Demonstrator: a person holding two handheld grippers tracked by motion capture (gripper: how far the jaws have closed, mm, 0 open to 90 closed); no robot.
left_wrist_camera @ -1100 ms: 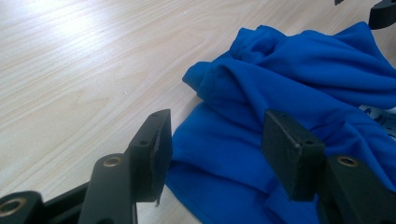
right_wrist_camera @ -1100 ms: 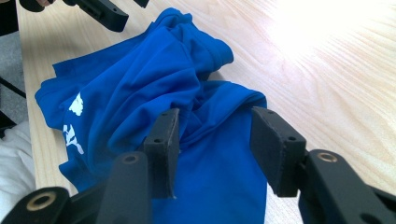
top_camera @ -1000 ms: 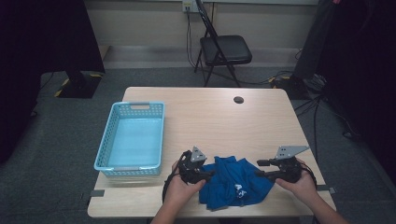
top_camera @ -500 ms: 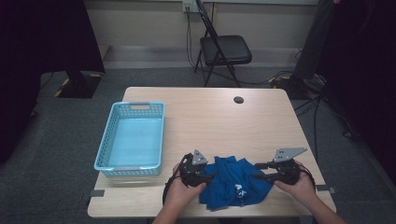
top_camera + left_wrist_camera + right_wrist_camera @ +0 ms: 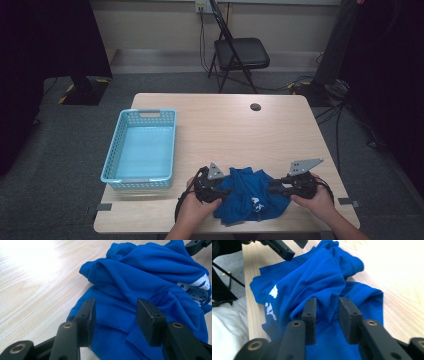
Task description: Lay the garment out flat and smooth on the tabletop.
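Nothing here I can actually read, honestly. The blue shirt (image 5: 250, 195) crumpled on the counter (image 5: 280, 135) has a white print (image 5: 197, 288) on it, but it's folded up in the cloth and too broken to make out any letters or a logo. No labels or numbers anywhere else that I can spot.

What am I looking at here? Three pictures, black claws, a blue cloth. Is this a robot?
No robot: a person holds a two-jaw black tool in each hand. One camera looks down from above; the other two ride on the tools. On the pale wooden table lie a light blue plastic basket and a crumpled blue T-shirt with white print. The left gripper straddles the cloth, jaws apart. The right gripper has just been closing on a raised fold, not yet clearly pinched.
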